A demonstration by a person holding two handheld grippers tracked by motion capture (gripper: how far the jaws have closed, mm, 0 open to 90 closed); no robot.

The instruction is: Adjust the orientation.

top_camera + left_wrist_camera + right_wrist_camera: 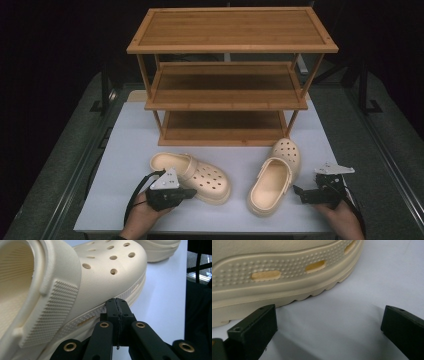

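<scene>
The left gripper [117,305], jaws pressed together, points at the side of the left clog [200,176] on the white table [125,150]. The right gripper [329,325] rests low with jaws apart beside the right clog [274,181].

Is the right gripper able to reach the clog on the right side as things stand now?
Probably yes. The right gripper is open beside the right clog, and bare table lies between its jaws and the clog's sole.
</scene>
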